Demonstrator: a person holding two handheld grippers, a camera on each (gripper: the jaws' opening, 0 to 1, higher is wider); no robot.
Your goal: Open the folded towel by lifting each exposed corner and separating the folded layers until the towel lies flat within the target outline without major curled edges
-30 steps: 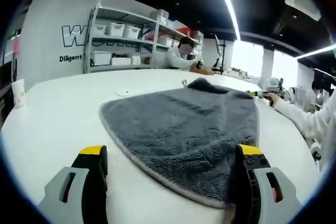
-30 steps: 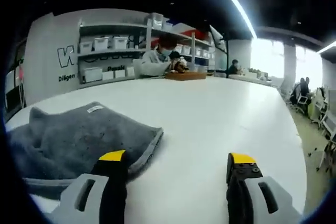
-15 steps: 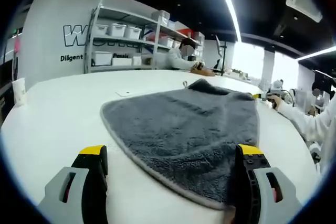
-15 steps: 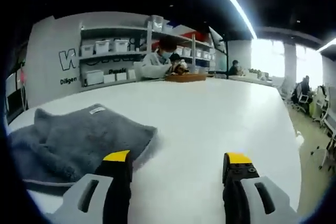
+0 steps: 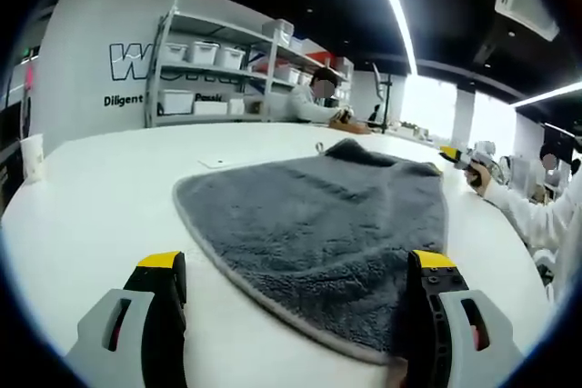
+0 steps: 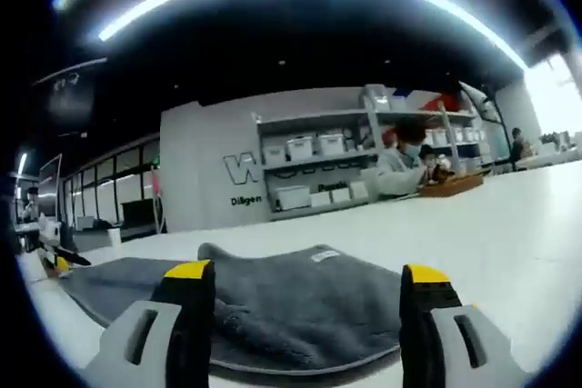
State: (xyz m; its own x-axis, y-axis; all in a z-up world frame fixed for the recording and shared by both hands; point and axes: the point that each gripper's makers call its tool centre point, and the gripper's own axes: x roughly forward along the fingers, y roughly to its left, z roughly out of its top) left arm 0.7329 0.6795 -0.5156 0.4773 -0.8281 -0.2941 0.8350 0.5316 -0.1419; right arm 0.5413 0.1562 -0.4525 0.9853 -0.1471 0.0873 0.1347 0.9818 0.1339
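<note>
The right gripper (image 6: 300, 302) has swung round and now faces the grey fluffy cloth towel (image 6: 273, 302) head-on, jaws spread wide, gripping nothing. The left gripper (image 5: 296, 302) is unchanged — jaws wide, its right jaw at the towel's near edge. The towel (image 5: 318, 215) lies spread on the white table (image 5: 100, 197) — one far corner humped.

towel (image 5: 327, 215): grey fluffy cloth | table (image 5: 100, 197): smooth white, slight sheen
</note>
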